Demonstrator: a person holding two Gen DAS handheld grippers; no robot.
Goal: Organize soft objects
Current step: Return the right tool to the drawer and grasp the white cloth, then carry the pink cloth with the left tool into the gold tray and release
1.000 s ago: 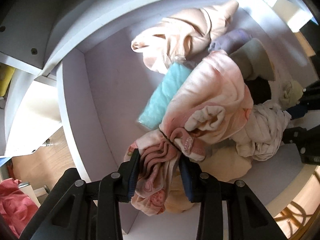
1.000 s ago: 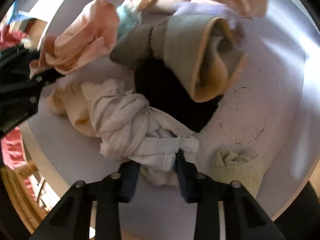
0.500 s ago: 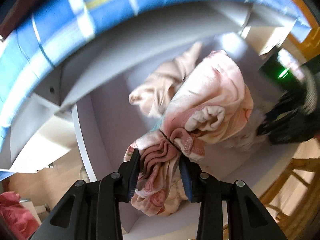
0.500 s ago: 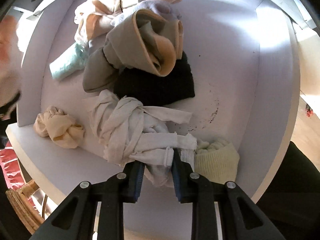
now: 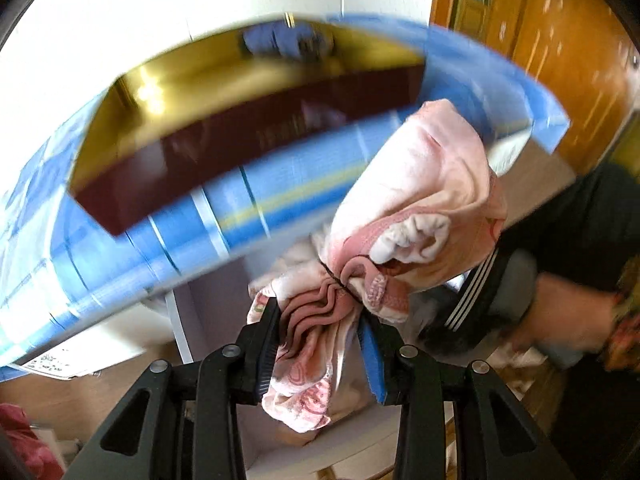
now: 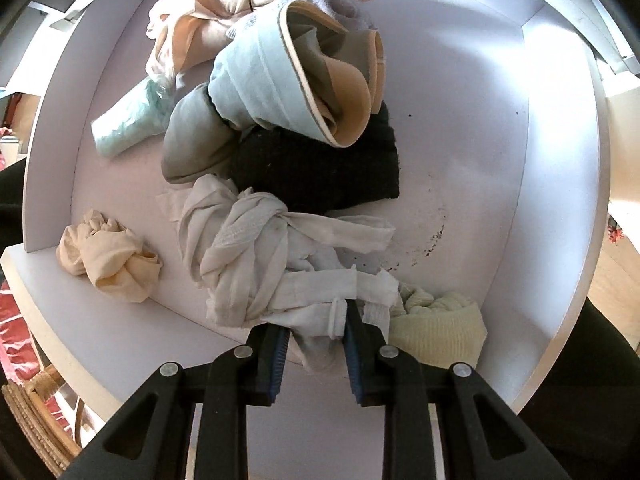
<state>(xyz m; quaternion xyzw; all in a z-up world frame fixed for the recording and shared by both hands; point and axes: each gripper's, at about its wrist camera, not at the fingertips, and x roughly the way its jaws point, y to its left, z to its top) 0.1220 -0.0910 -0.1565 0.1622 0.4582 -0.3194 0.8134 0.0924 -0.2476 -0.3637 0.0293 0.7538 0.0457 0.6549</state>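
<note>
Pink bundle point(image 5: 416, 216) clamped in left gripper point(image 5: 320, 344), lifted out above the drawer point(image 6: 560, 160). Right gripper point(image 6: 314, 344) pinches the white bundle point(image 6: 272, 256), not yet lifted. Most clothes remain unsorted inside.

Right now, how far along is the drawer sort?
Early. In hand: left gripper holds the pink bundle clear of the drawer; right gripper is shut on the white knotted cloth, not yet lifted. Left in the drawer: black piece, beige ball, yellow-green sock, others.
</note>
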